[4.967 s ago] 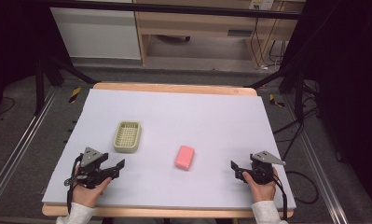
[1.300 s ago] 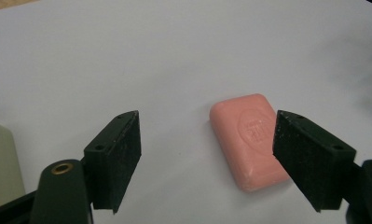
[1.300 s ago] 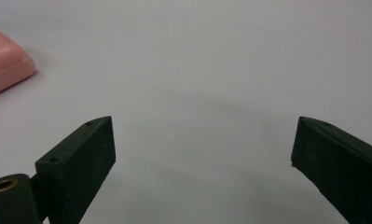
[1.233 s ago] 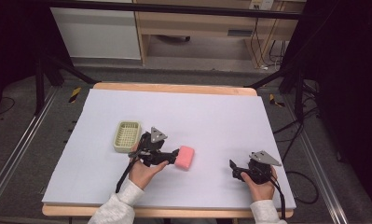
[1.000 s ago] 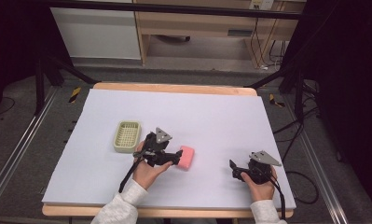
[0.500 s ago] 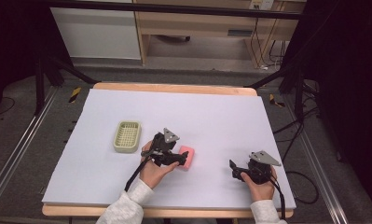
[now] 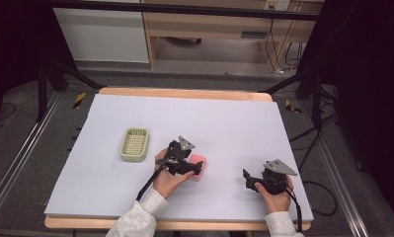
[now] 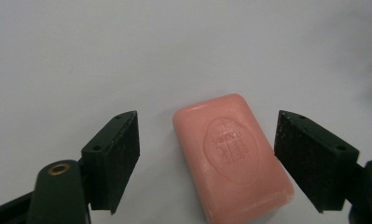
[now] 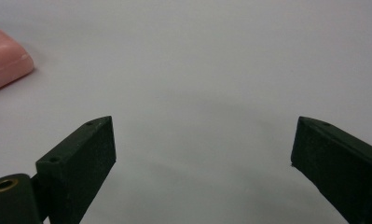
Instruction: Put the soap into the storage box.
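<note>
Table (image 7: 244, 123) white-covered, wood-edged — dark room, cables (image 7: 303, 143) beside.

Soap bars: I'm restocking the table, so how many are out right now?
1. The pink soap bar lies on the white table, between the open left claw's jaws, untouched.

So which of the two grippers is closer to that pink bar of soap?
The left gripper. Its open jaws sit either side of the soap without touching it. The right gripper rests apart, open, toward the table's right, pointing at the soap.
</note>
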`<state>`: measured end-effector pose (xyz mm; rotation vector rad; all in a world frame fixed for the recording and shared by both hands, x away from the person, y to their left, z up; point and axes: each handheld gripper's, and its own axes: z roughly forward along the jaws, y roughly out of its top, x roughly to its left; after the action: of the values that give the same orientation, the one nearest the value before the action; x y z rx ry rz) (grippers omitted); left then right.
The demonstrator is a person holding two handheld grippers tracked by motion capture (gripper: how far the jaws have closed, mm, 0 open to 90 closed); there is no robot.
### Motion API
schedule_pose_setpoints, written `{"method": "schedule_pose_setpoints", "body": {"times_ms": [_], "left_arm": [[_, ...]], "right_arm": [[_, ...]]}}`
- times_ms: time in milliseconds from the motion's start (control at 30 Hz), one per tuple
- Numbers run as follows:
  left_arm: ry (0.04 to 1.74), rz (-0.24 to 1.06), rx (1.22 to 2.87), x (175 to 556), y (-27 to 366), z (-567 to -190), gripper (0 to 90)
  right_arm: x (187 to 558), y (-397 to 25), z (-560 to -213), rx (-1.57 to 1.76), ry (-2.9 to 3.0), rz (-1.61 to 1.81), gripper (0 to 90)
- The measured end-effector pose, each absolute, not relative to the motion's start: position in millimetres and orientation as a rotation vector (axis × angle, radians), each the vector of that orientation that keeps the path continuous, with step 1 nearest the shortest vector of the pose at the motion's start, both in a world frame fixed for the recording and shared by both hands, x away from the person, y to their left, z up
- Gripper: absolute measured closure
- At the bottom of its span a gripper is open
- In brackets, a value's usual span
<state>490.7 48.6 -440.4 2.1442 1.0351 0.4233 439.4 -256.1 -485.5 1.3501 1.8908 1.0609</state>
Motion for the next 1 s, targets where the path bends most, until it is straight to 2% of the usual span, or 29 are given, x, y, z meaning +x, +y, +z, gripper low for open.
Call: {"method": "schedule_pose_setpoints", "body": {"times_ms": [1000], "left_arm": [[1.070,0.388,2.182,496.5,32.1,-455.7,19.8]], "right_arm": [[439.6,-255.4,-485.6,1.351,1.897,1.055,7.0]]}}
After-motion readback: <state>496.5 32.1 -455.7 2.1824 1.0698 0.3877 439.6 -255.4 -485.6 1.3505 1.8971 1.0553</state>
